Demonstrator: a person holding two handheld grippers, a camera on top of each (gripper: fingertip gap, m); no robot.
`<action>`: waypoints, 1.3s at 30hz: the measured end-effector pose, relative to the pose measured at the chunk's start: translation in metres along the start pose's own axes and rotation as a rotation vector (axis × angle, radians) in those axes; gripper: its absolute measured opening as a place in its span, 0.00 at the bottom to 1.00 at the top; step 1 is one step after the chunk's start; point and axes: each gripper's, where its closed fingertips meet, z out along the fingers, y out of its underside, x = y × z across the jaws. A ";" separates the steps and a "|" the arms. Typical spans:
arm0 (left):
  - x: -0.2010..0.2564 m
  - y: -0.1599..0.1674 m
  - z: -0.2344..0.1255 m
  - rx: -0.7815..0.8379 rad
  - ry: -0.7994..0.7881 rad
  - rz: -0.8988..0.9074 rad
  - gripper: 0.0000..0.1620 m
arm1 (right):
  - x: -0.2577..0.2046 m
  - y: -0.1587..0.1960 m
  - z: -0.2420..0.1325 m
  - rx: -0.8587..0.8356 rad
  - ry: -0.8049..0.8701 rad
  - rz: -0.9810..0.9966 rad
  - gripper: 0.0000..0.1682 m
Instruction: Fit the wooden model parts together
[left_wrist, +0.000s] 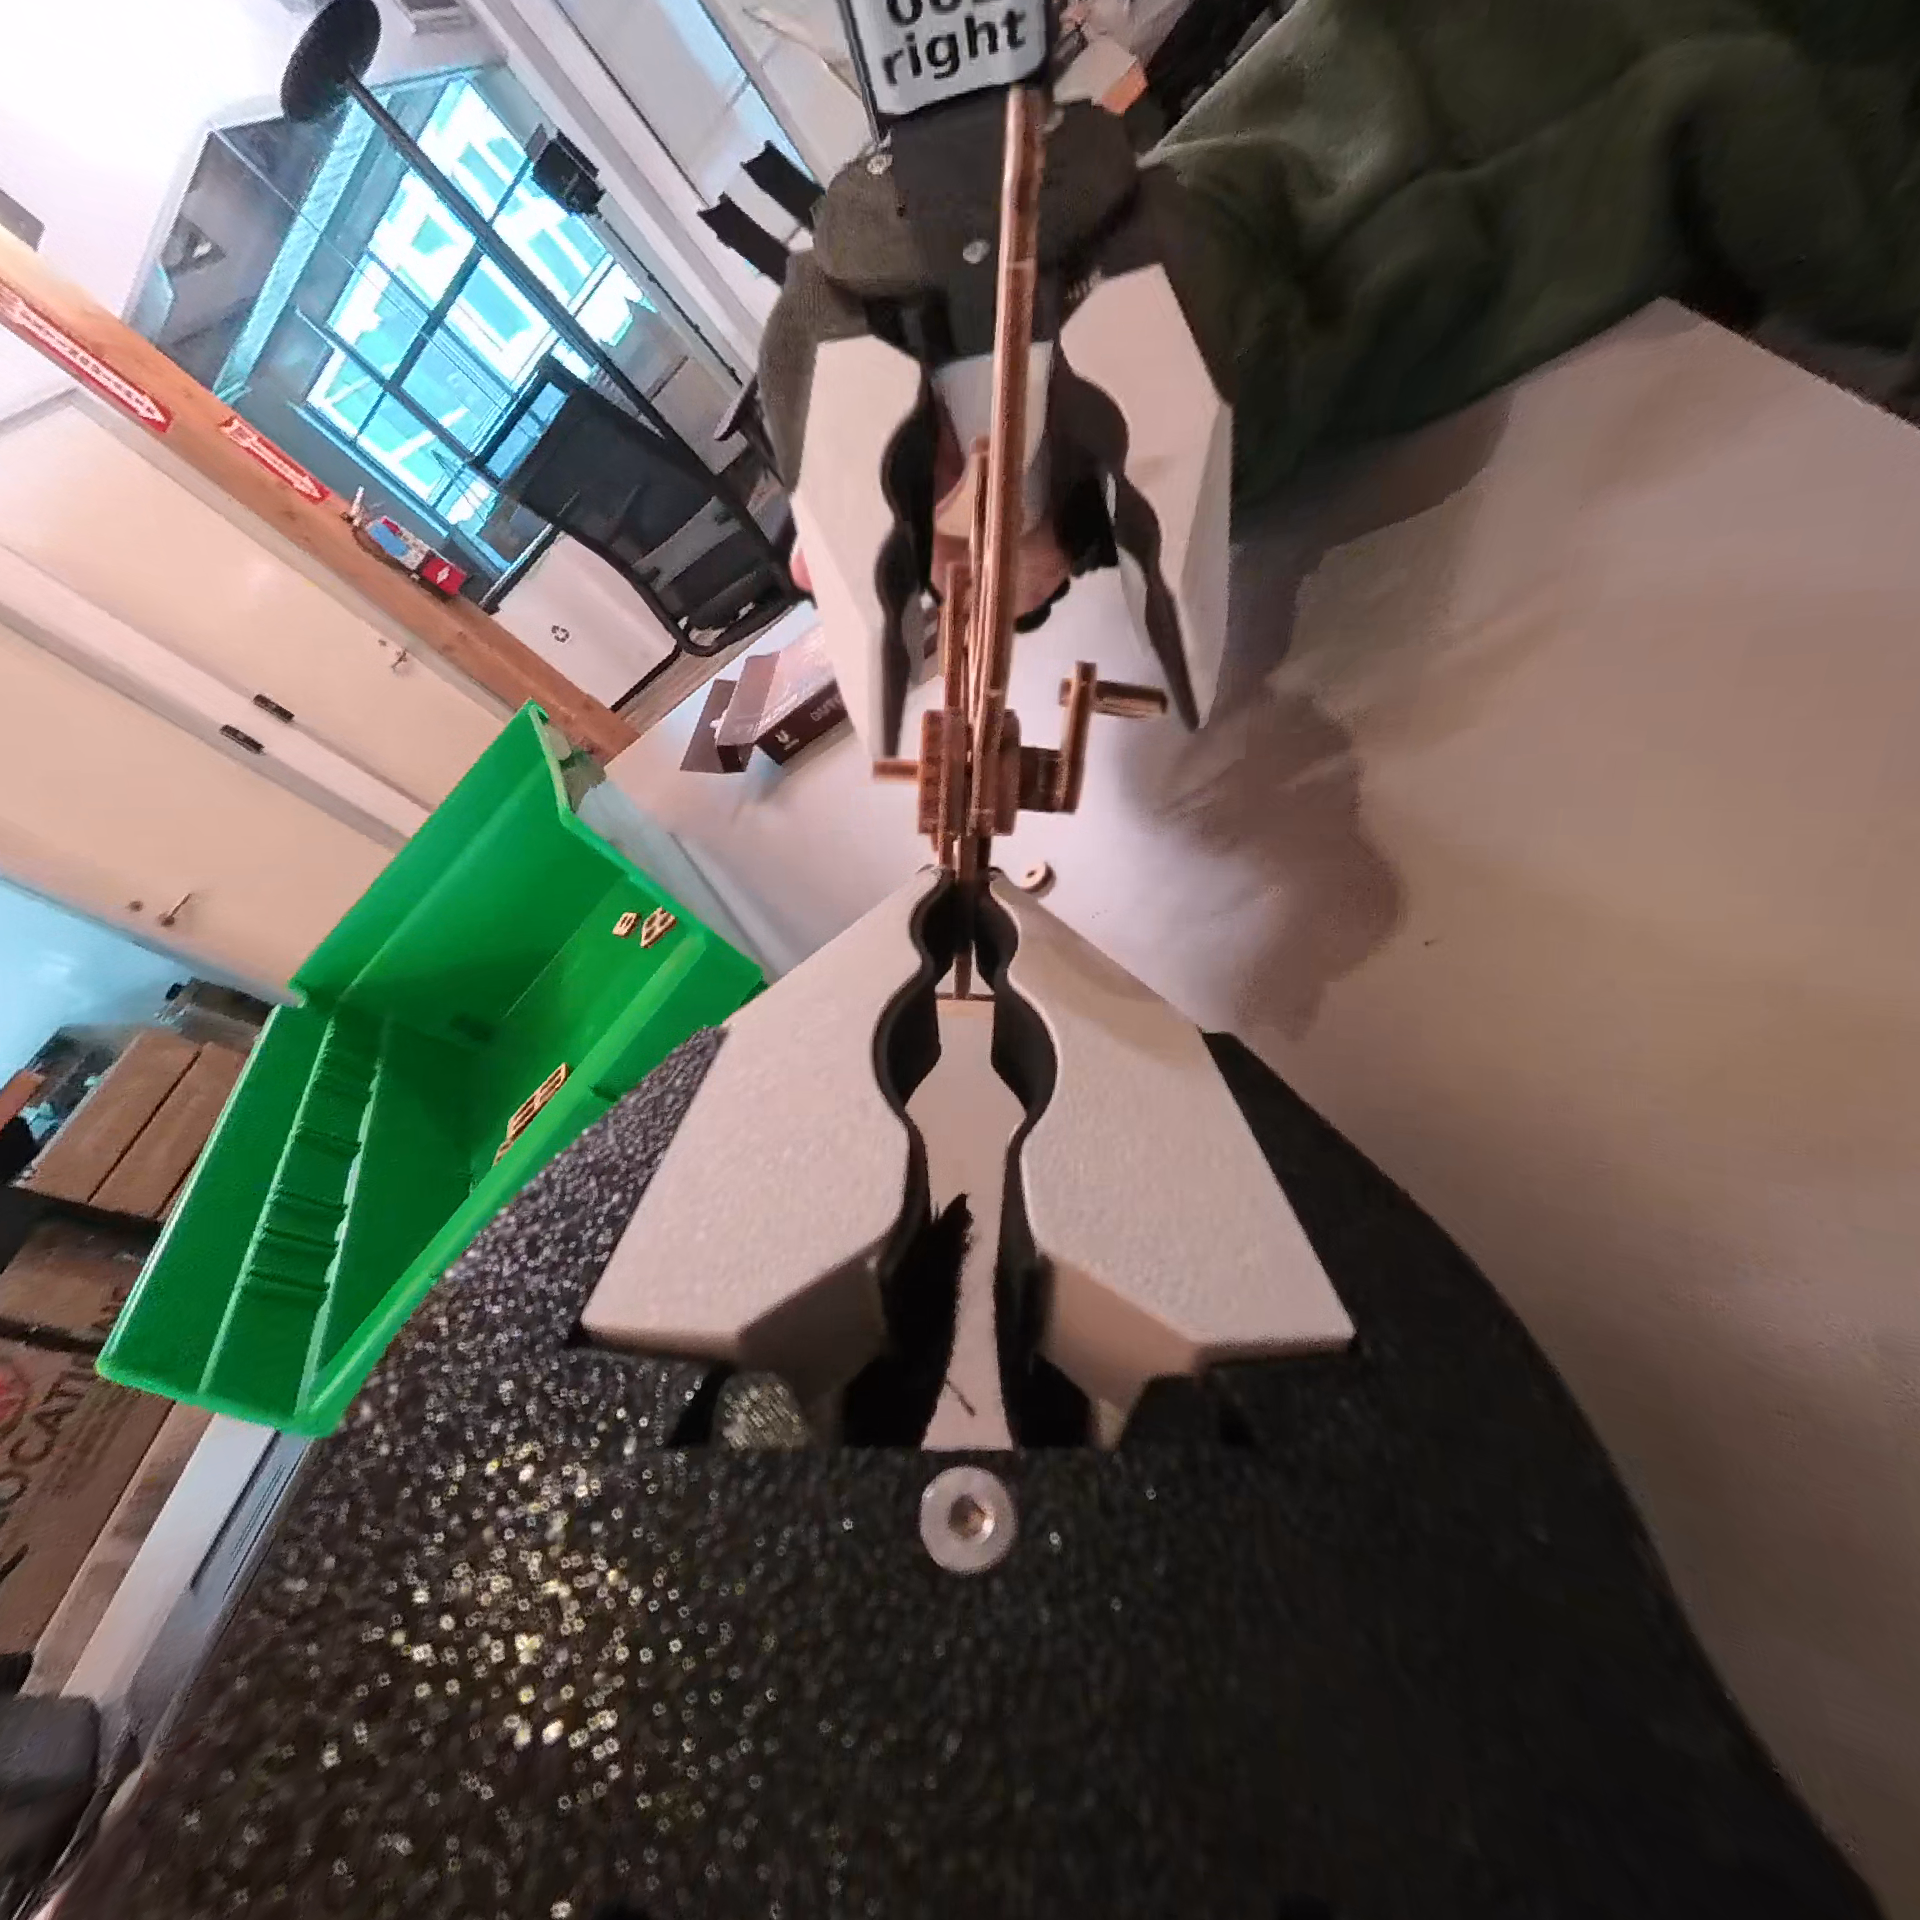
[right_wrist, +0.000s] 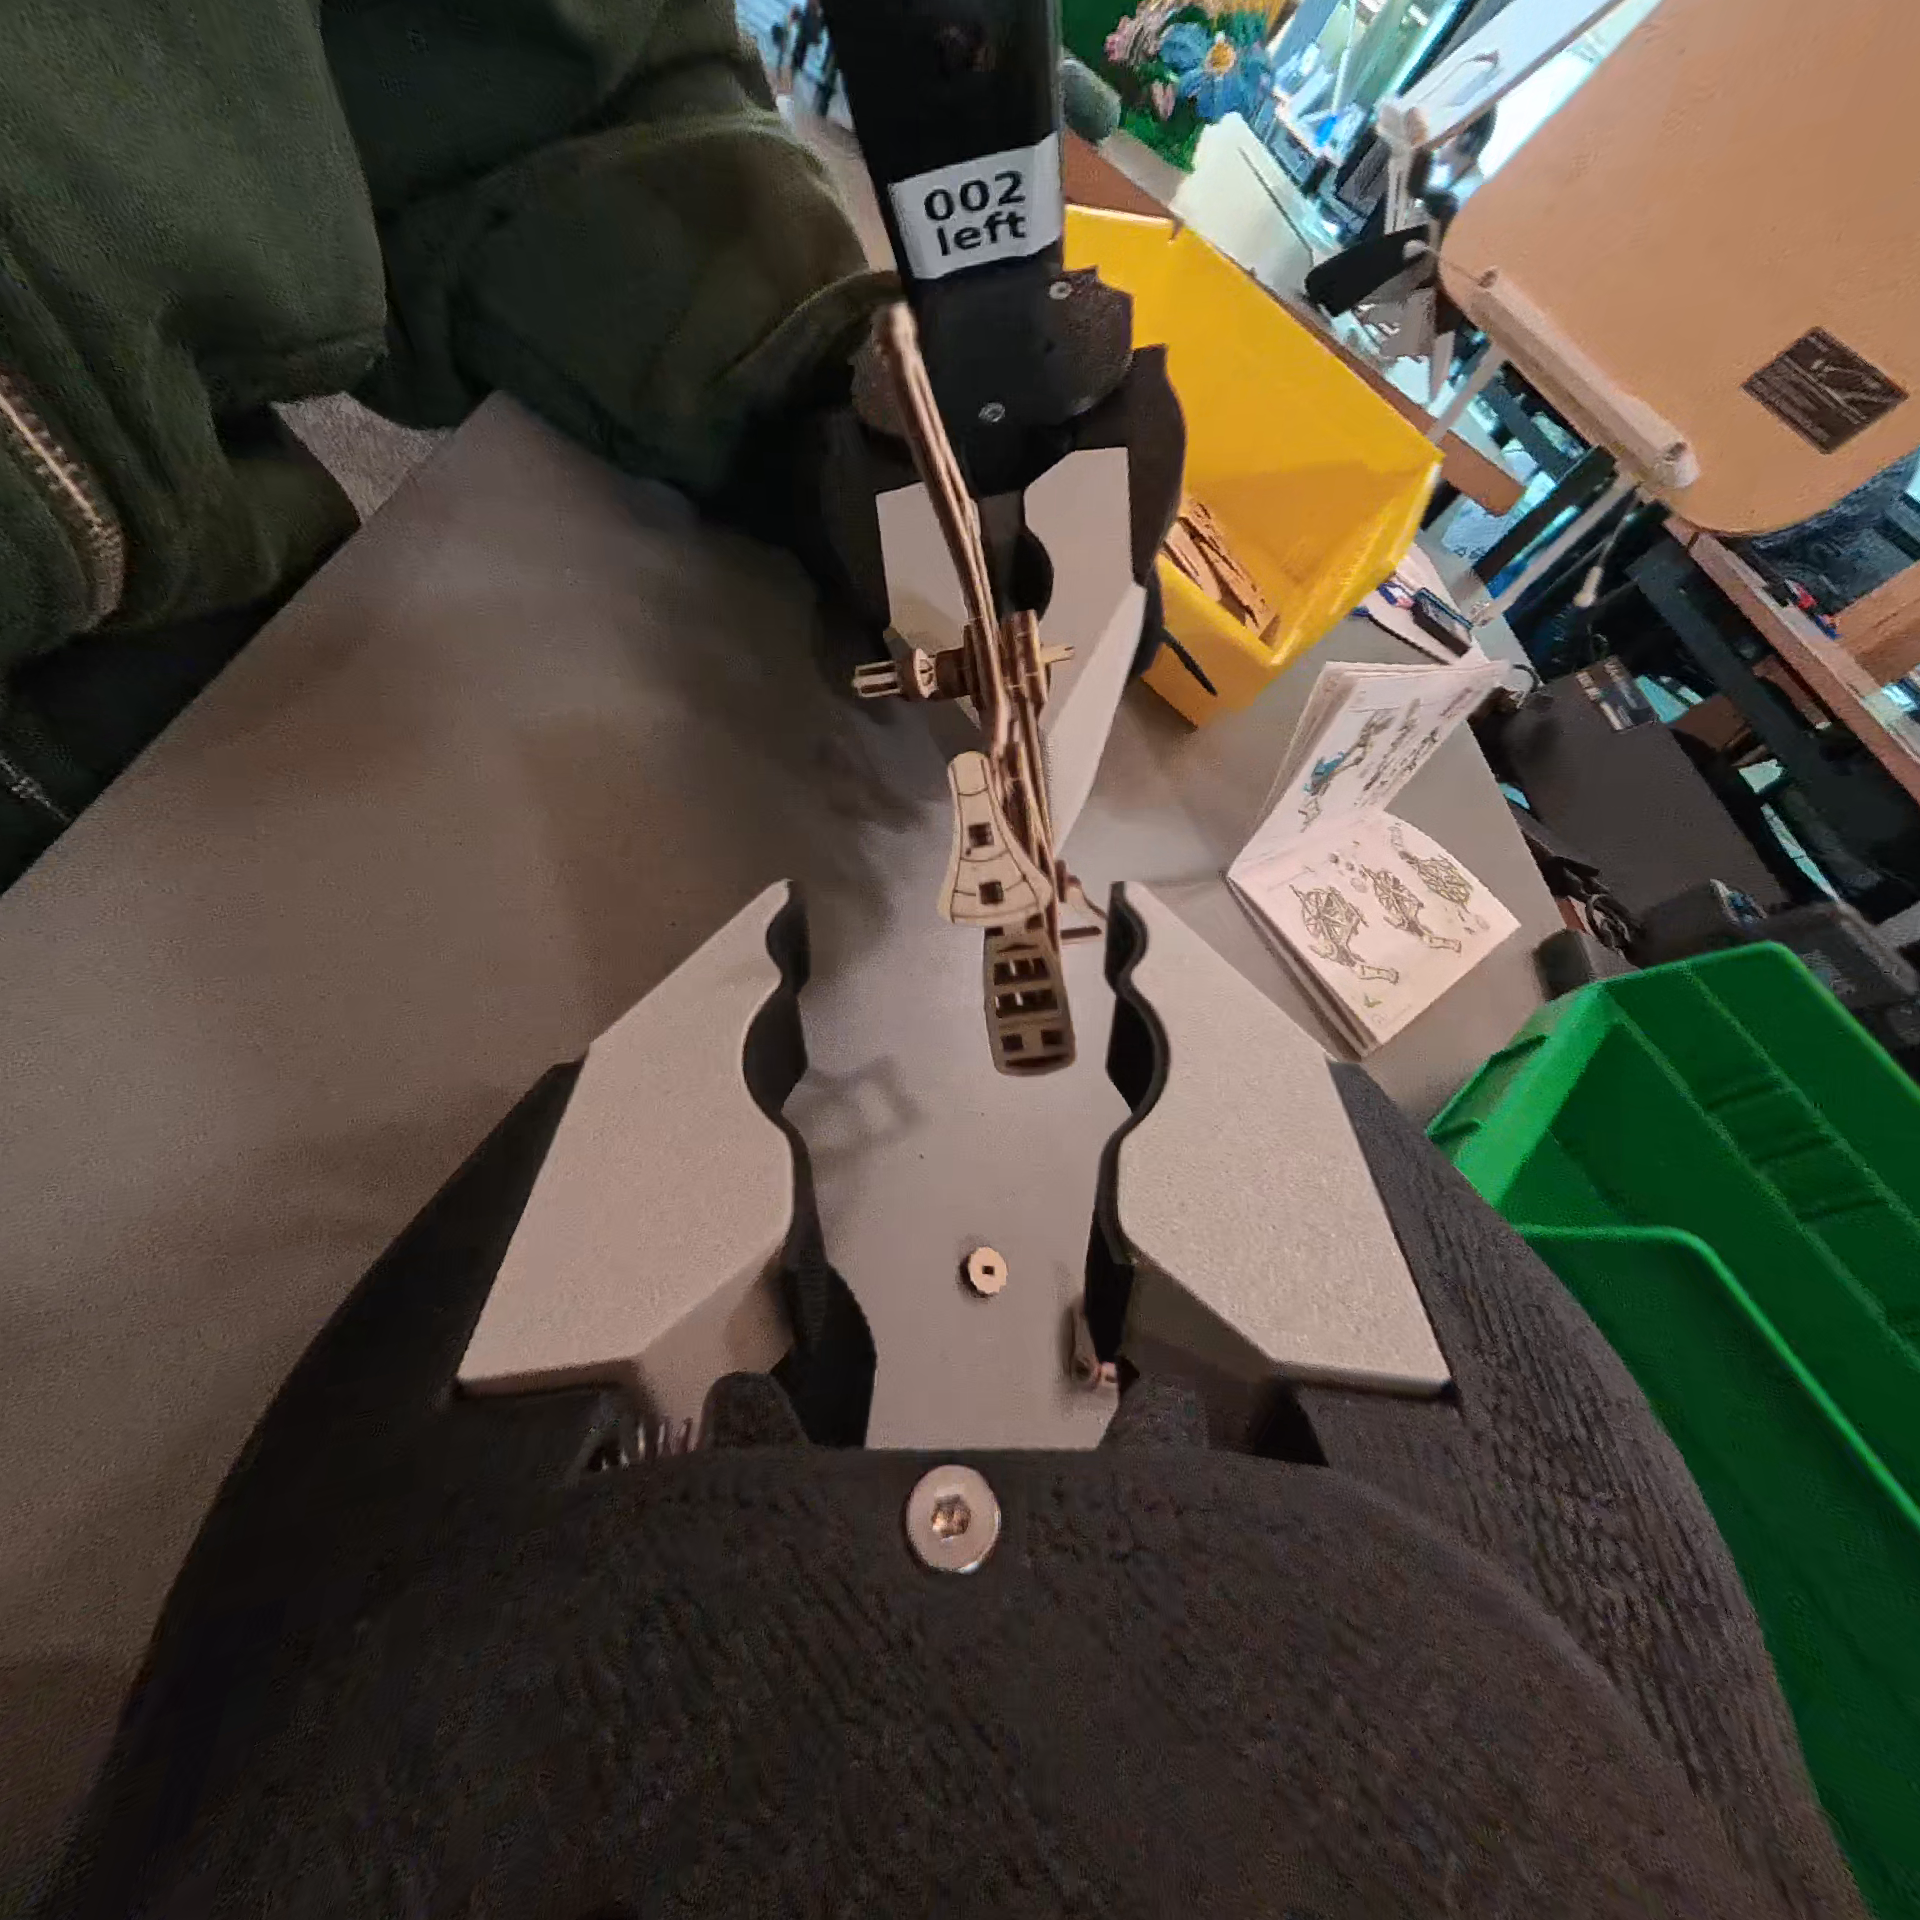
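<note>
We take the grey tabletop (right_wrist: 436, 831) as our landmark. On it, right of the flat wooden model assembly (right_wrist: 1013, 831), lies the open illustrated paper booklet (right_wrist: 1371, 914); behind it sits the yellow plastic bin (right_wrist: 1299, 416), before it the green plastic bin (right_wrist: 1714, 1143).

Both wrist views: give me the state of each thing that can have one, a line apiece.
Left gripper: shut on the wooden model's end.
Right gripper: open, its fingers either side of the model, not clamping.
Wooden model: partly assembled, held up off the table.
Instruction booklet: open, lying on the table.
Green bin: holds a few small wooden pieces.
Yellow bin: holds wooden parts.
Small wooden washer: loose on the table.
</note>
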 end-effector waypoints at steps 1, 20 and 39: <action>0.001 0.000 0.000 0.000 0.003 0.004 0.00 | -0.001 0.001 0.003 -0.008 0.001 -0.008 0.31; 0.015 -0.004 0.001 0.023 0.081 0.019 0.00 | -0.005 0.006 0.008 -0.036 0.025 -0.089 0.09; 0.027 -0.005 0.001 0.021 0.131 0.060 0.01 | -0.013 0.009 0.007 -0.104 -0.015 -0.104 0.05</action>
